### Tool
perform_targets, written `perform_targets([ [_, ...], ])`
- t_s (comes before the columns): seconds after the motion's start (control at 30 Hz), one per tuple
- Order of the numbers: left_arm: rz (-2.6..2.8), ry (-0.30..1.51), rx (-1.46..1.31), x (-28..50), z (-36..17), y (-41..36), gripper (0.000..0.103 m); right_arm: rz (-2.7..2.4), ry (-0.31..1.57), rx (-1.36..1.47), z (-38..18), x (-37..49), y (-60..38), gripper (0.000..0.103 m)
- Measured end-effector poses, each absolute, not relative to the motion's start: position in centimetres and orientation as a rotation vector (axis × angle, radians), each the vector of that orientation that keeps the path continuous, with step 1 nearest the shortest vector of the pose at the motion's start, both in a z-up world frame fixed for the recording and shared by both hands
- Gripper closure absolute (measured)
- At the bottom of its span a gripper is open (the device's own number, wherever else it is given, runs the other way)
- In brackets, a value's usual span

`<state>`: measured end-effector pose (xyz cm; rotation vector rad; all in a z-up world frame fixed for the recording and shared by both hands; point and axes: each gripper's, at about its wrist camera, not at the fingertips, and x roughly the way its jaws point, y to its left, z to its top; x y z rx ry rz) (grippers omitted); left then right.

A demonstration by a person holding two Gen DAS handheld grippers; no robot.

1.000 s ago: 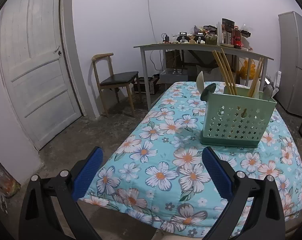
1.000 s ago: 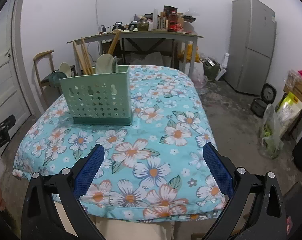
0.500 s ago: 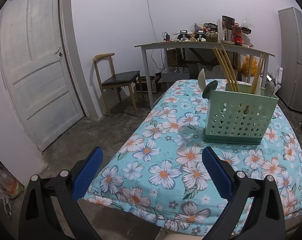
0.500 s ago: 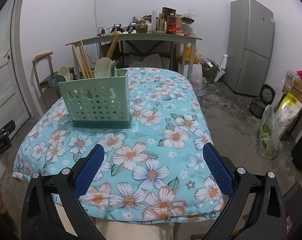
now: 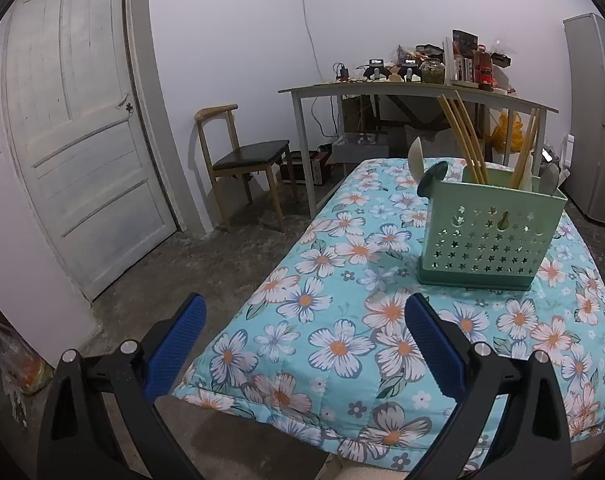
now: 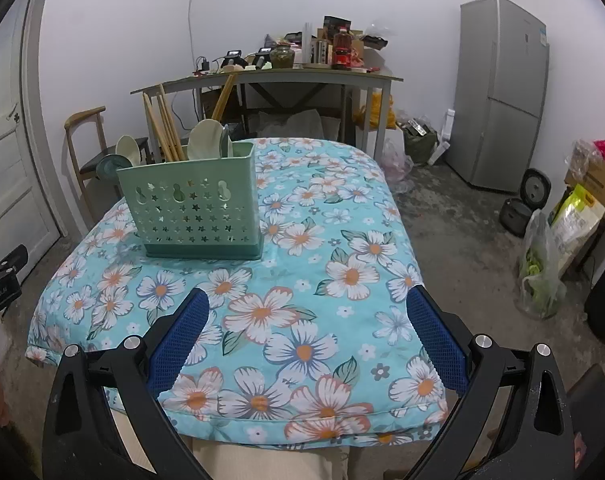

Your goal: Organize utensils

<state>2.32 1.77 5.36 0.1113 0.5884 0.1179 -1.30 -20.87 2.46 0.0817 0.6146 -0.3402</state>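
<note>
My left gripper (image 5: pixel 302 320) hangs above the near left corner of the floral-covered worktop (image 5: pixel 342 344), its blue-padded jaws spread wide with nothing between them; bare concrete floor (image 5: pixel 174 276) shows under the left pad. My right gripper (image 6: pixel 308 316) hovers over the near edge of the same worktop (image 6: pixel 302 344), jaws likewise wide apart and holding nothing.

Farther in, the green utensil caddy (image 6: pixel 194 216) stands upright on the cloth, at about 11 o'clock from the right jaws and about 1 o'clock from the left (image 5: pixel 486 240), well apart from both. Its star-punched wall faces me. Wooden chopsticks (image 6: pixel 162 128) lean out of it, tilted, beside pale spoons (image 6: pixel 206 138), and a dark green spoon (image 5: pixel 432 178) juts over the caddy's left rim. Which compartment each utensil sits in I cannot tell.

Beyond the worktop, at 12 o'clock, a grey table (image 6: pixel 270 78) against the white wall carries bottles, jars and chargers. A wooden chair (image 5: pixel 242 156) with a dark seat stands at 10 o'clock in the left view, near a white panelled door (image 5: pixel 78 120). A grey refrigerator (image 6: pixel 502 92) rises at 2 o'clock in the right view, with plastic bags (image 6: pixel 542 264) on the floor nearer to me
</note>
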Motion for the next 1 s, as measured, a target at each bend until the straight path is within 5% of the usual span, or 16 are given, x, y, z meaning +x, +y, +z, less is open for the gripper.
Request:
perform_targets([
  [1.0,0.078,0.617,0.110,2.46,5.05,1.47,0.006,-0.339,0.613,0.081,2.38,-1.07,-20.50,0.008],
])
